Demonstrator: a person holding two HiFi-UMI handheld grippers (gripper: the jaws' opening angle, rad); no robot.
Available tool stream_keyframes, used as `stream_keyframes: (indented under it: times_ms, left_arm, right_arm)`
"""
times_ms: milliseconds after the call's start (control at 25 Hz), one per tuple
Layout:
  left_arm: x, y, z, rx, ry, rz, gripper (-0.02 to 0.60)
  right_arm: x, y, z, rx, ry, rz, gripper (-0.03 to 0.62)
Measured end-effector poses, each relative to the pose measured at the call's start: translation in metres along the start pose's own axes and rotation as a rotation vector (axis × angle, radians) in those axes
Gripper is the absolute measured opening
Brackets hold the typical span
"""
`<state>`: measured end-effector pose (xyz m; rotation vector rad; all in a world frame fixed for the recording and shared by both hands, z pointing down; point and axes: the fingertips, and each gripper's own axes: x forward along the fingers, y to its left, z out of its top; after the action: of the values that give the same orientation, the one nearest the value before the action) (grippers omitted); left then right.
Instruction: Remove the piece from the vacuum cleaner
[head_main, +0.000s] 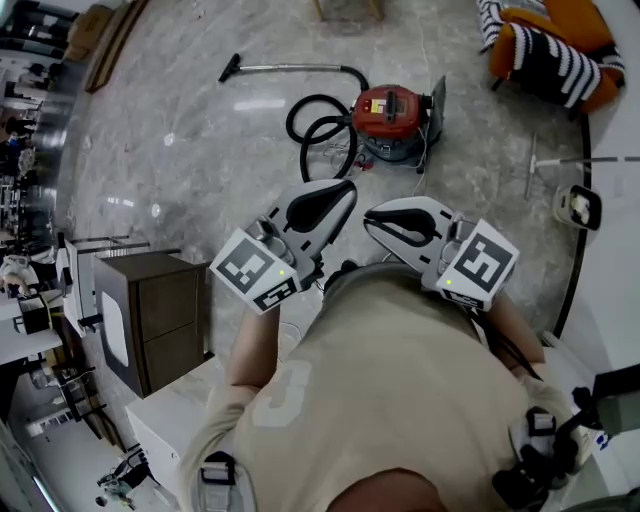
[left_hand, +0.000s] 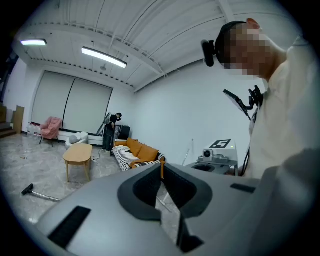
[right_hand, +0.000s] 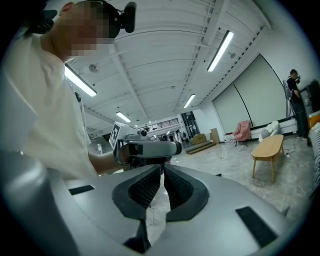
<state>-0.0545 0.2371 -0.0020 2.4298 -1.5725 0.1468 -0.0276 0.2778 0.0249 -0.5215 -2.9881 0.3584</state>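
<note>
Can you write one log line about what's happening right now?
left gripper: shut, empty | right gripper: shut, empty | vacuum cleaner: on floor, untouched

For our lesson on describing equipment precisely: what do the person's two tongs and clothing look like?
The left tongs and right tongs are alike: smooth pale-grey shells with black ribbed pads lining the jaws. Each carries a white cube printed with black square markers and a small green light. The person wears a cream short-sleeved T-shirt.

An orange sofa, wooden table, marble floor and strip lights mark a big lounge-like hall.
</note>
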Motion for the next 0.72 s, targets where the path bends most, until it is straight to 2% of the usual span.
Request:
stream_keyframes:
  times_ms: [160, 200, 280, 320, 480, 720]
  left_arm:
    - [0.015, -0.013, -0.002, 0.035, 0.052, -0.036, 0.009]
    - [0.018, -0.018, -0.004, 0.046, 0.069, -0.052, 0.028]
    - [0.024, -0.024, -0.007, 0.060, 0.091, -0.085, 0.054]
    - [0.027, -0.027, -0.008, 0.066, 0.098, -0.103, 0.057]
    - [0.039, -0.034, -0.014, 0.115, 0.151, -0.189, 0.067]
    - [0.052, -0.038, -0.032, 0.209, 0.249, -0.320, 0.077]
  right_arm:
    - [-0.017, -0.012, 0.000, -0.019, -0.007, -0.017, 0.006]
    - [-0.020, -0.014, -0.001, -0.021, -0.007, -0.015, 0.008]
    - [-0.025, -0.016, -0.005, -0.032, 0.012, -0.008, 0.069]
    - [-0.027, -0.017, -0.007, -0.042, 0.023, -0.010, 0.069]
    - [-0.033, -0.020, -0.008, -0.074, 0.040, -0.025, 0.091]
    - [-0.034, -0.026, -0.019, -0.134, 0.127, -0.055, 0.097]
